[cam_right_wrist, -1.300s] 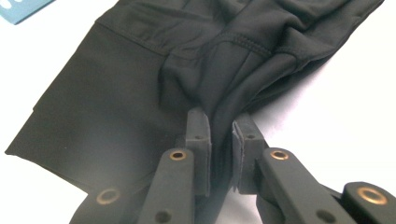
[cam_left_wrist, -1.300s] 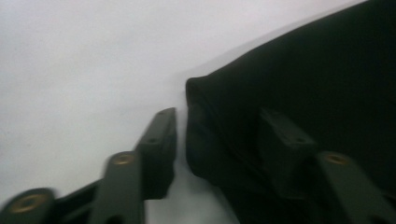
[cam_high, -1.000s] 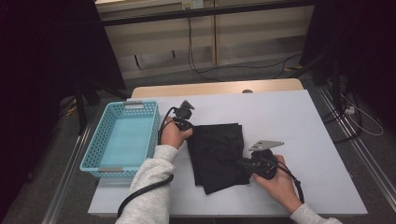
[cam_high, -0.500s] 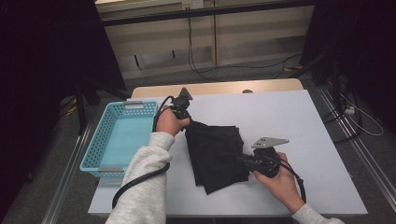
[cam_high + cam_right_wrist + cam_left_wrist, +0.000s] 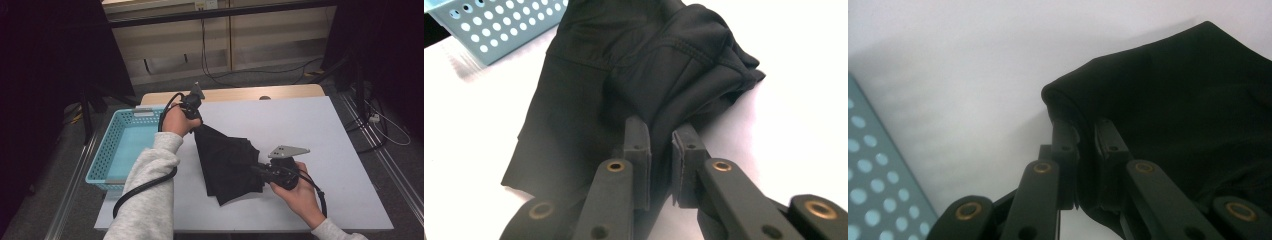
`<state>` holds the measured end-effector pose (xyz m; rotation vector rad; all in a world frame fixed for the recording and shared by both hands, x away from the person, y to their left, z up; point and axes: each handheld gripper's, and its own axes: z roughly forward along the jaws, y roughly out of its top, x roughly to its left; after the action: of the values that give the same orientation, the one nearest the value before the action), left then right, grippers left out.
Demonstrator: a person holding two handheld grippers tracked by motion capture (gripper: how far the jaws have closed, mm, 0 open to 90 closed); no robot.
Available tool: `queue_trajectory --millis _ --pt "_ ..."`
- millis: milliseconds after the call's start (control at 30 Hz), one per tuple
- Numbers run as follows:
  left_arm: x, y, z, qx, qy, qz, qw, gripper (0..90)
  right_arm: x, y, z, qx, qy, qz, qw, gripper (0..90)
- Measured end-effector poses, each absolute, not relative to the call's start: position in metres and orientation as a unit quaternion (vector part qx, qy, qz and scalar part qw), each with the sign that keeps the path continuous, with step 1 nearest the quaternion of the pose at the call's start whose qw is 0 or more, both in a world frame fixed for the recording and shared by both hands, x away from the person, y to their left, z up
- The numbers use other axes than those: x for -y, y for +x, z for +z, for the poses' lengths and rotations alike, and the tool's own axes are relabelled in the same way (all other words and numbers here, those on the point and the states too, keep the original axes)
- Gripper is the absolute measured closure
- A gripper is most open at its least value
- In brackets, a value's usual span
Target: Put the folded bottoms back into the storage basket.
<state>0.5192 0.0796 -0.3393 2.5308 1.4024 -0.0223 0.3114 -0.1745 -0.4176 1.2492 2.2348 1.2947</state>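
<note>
The black folded cloth garment (image 5: 227, 162) lies mid-worktop, one corner now lifted by the left tool (image 5: 196, 120), clenched on it; the right tool (image 5: 257, 169) pins the opposite edge, so a fold seems underway.

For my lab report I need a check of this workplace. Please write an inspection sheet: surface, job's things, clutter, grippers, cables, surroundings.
Surface: white table, flat, mostly bare.
Job's things: black garment, folded, one corner lifted off the table, the rest lying on it.
Clutter: nothing seen apart from a light blue basket at the table's left edge, nothing visible inside.
Grippers: left gripper shut on the lifted corner; right gripper shut on the near edge.
Cables: a black cable trails under the left sleeve; more lie on the floor behind.
Surroundings: dark room, pale panels behind the table.
</note>
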Motion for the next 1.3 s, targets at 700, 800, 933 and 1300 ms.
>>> queue_trajectory --millis 700,800,933,1300 --pt "-0.099 0.524 -0.285 -0.5 0.862 0.006 0.087 82.1 0.151 0.314 -0.393 -0.762 0.404 0.485 0.145 80.7" --pt "-0.102 0.524 -0.278 -0.502 0.86 0.006 0.086 82.1 0.149 0.315 -0.39 -0.76 0.401 0.49 0.146 80.7" --pt "-0.105 0.525 -0.267 -0.502 0.861 0.011 0.085 82.1 0.146 0.316 -0.386 -0.757 0.397 0.497 0.149 80.7" --pt "-0.116 0.526 -0.247 -0.508 0.856 0.019 0.09 82.1 0.135 0.32 -0.378 -0.755 0.384 0.51 0.15 80.7"
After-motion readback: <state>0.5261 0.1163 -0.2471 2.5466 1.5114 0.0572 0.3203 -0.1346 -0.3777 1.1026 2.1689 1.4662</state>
